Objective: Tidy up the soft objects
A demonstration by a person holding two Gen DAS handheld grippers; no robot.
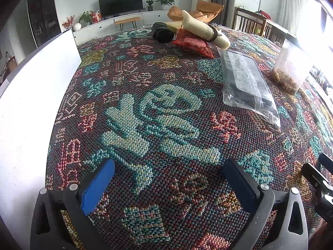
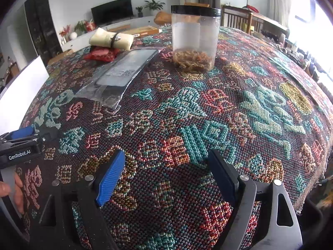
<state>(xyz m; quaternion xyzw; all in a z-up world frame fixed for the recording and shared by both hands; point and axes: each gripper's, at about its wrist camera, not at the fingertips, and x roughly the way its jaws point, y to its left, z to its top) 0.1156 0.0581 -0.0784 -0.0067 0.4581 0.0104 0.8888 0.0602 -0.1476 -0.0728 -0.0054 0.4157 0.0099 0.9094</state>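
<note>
left gripper [image 1: 166,179] apart, empty | right gripper [image 2: 164,175] apart, empty | red pouch [image 1: 192,43] under cream roll [image 1: 206,30], upper centre | likely soft, light; pinch mid-body

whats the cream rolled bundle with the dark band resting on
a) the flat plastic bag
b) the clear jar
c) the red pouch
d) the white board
c: the cream rolled bundle lies across the top of the red pouch, apart from the clear jar; the left wrist view shows the same stack.
</note>
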